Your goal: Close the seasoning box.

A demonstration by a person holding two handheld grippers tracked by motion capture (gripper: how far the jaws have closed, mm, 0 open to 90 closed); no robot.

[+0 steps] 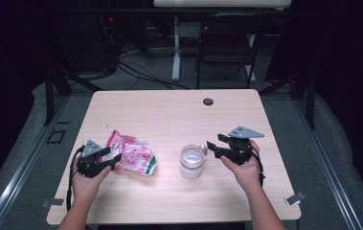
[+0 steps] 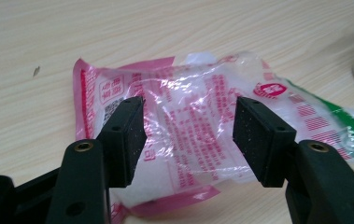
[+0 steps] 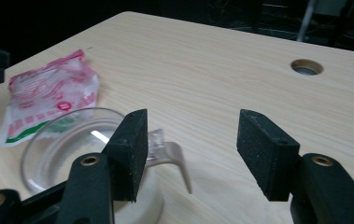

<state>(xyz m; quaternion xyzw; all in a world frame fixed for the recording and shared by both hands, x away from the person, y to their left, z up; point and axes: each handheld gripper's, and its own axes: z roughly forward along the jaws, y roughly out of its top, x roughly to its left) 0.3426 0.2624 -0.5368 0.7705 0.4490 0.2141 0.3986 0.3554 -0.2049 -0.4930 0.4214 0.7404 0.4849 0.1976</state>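
A crumpled clear plastic bag (image 1: 133,156) with pink and green print and white contents lies on the wooden table (image 1: 169,120), left of centre. My left gripper (image 1: 113,155) is at its left end. In the left gripper view the gripper (image 2: 188,133) is open, its pads either side of the bag (image 2: 198,84) without pressing on it. A clear glass mug (image 1: 191,162) with something white in its lower part stands right of centre. My right gripper (image 1: 213,143) is just right of the mug. It (image 3: 191,144) is open and empty beside the mug's handle (image 3: 177,158), with the mug (image 3: 62,144) at the left.
A round cable hole (image 1: 208,101) sits near the table's far edge. Behind the table are a dark chair (image 1: 227,43) and a white table leg (image 1: 175,52). The bag (image 3: 48,91) lies beyond the mug in the right gripper view.
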